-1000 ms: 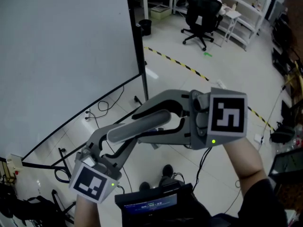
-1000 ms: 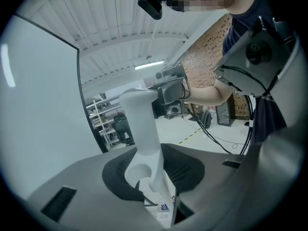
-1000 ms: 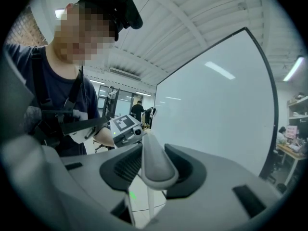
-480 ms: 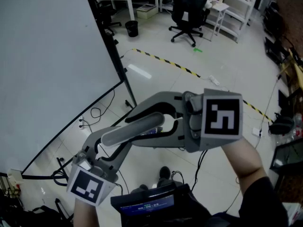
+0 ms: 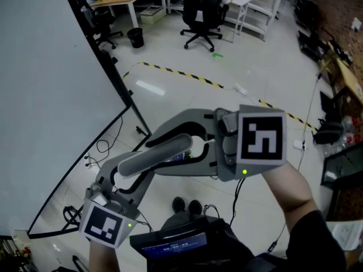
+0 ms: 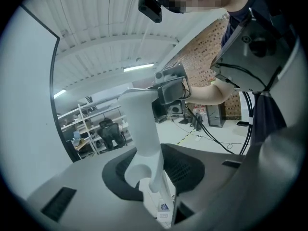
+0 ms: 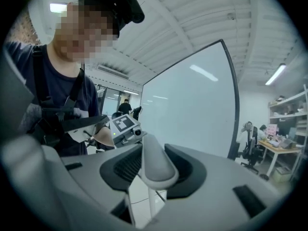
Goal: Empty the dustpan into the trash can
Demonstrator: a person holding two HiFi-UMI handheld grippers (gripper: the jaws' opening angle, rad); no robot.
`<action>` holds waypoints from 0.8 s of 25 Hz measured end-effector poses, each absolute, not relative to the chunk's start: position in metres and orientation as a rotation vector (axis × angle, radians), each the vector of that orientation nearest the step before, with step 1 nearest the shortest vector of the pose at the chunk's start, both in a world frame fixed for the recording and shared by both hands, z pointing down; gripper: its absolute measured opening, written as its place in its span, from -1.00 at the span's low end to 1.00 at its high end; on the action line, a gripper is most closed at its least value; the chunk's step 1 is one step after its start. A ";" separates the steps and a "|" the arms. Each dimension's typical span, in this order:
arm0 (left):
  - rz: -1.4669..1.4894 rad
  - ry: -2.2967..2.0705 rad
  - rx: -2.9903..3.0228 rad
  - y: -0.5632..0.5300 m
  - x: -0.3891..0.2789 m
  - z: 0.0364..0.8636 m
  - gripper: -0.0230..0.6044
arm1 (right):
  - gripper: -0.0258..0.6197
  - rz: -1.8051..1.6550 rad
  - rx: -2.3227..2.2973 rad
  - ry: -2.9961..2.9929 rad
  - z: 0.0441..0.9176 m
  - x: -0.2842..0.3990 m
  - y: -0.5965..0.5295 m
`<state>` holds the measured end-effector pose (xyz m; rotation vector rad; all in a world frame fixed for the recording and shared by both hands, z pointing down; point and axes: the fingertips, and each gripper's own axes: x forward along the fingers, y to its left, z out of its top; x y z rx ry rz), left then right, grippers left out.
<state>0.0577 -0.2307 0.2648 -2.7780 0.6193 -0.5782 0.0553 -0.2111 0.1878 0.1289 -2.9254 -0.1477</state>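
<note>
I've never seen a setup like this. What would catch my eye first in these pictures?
First, the two grey hand-held grippers in the foreground: the left gripper and the right gripper, which carries a bold black-and-white marker cube, each clamp one end of a pale grey handle. A big whiteboard fills the left. A yellow-and-black tape line runs across the floor below a black office chair.

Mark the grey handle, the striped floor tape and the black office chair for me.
grey handle (image 5: pixel 156 154): head view, middle of its shaft.
striped floor tape (image 5: pixel 181 73): head view, midway along the left stretch.
black office chair (image 5: pixel 199 3): head view, on its backrest.
</note>
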 end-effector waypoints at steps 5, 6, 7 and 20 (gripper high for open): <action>-0.499 0.497 -2.803 -0.253 0.065 0.266 -0.59 | -0.44 -0.096 0.236 -2.894 0.191 0.058 -0.235; -0.484 0.476 -2.807 -0.257 0.065 0.266 -0.59 | -0.44 -0.095 0.253 -2.884 0.192 0.057 -0.239; -0.470 0.458 -2.811 -0.260 0.065 0.266 -0.59 | -0.44 -0.092 0.270 -2.876 0.193 0.057 -0.243; -0.371 0.330 -2.847 -0.276 0.088 0.266 -0.59 | -0.44 -0.006 0.368 -2.883 0.193 0.077 -0.263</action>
